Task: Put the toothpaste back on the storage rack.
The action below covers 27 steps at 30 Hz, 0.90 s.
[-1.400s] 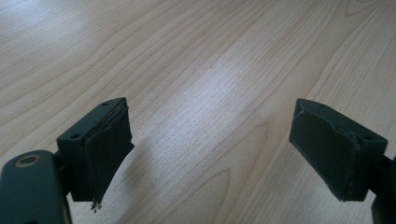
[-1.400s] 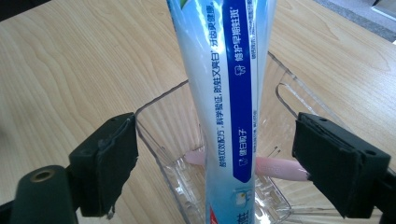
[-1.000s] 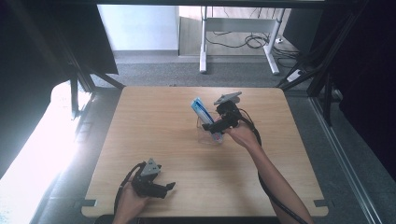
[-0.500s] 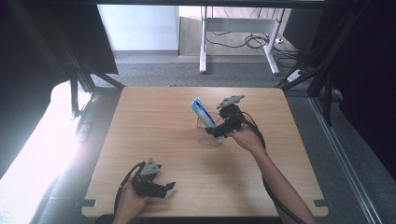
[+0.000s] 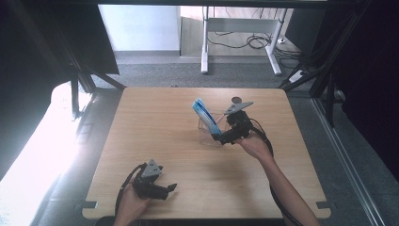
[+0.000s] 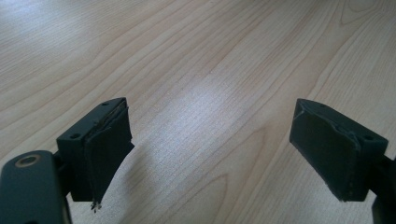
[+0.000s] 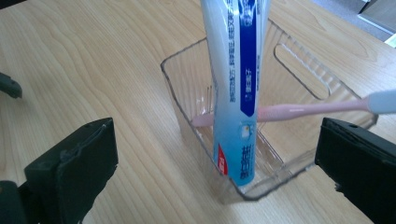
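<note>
Straight ahead of the right gripper, between its spread jaws, a glossy blue-and-white plastic toothpaste tube stands nearly upright in a clear ribbed plastic bin, long axis vertical, apparently leaning on the wall. A slim pink toothbrush lies crosswise behind it. The left gripper, well apart, hangs open over bare wood-grain table.

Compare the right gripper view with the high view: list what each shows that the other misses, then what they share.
Right gripper view alone: a pink toothbrush lying inside the clear bin, and print on the toothpaste tube. High view alone: the left gripper near the table's front edge, the person's forearms, the floor beyond. Both: tube standing in the bin on the wooden table, right gripper open.
</note>
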Tool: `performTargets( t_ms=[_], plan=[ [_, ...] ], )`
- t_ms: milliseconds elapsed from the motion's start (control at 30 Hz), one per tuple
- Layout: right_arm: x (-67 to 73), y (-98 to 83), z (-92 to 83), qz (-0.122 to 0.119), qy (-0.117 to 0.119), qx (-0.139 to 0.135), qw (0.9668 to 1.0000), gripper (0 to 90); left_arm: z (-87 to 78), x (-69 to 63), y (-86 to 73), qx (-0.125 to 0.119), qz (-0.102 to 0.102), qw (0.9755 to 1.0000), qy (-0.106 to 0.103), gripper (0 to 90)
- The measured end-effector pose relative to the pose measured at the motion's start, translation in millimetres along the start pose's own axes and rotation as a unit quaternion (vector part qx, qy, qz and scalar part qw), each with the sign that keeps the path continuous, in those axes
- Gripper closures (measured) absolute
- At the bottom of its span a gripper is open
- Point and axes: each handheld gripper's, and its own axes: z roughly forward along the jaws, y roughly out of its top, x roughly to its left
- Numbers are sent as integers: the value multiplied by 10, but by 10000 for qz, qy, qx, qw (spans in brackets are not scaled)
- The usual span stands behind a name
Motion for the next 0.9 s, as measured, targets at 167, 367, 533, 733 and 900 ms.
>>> performTargets(
  t_ms=[167,367,533,733,900],
  plan=[
    [1,-68,-69,26,-18,-22,10000,0,3,-4,2,-3,8,10000,4,131],
    [9,-171,-160,40,-30,-47,10000,0,2,-5,2,2,8,10000,14,131],
    [15,-266,-245,71,-42,-68,9999,0,1,-7,3,-6,9,10000,26,131],
    [19,-399,-343,122,-103,-79,9998,0,2,-13,6,-22,16,10000,31,130],
    [13,-517,-419,160,-162,-85,9997,0,7,-16,7,-30,4,10000,30,131]
  ],
)
